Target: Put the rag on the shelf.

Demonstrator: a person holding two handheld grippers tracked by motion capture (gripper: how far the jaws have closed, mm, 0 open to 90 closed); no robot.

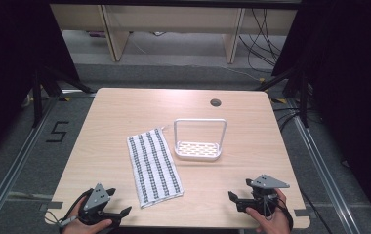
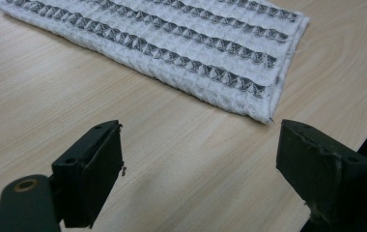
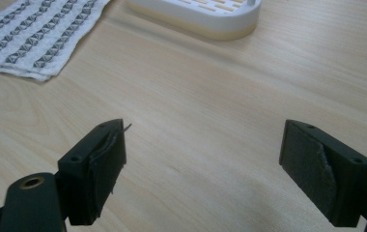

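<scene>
From the high view, the folded waffle-weave towel (image 1: 154, 165) lies flat on the desk (image 1: 115, 112) just left of the white rack (image 1: 198, 141), and I hold my left hand-held gripper (image 1: 117, 214) and right hand-held gripper (image 1: 239, 201) low at the near edge, both empty. In my left gripper view the jaws stand spread over bare wood, the towel's near corner (image 2: 263, 113) just ahead; it looks soft, light and limp, so I judge that corner the best hold. In my right gripper view the jaws are likewise spread wide, pointing toward the rack's slotted base (image 3: 205, 14), which looks rigid and light.
</scene>
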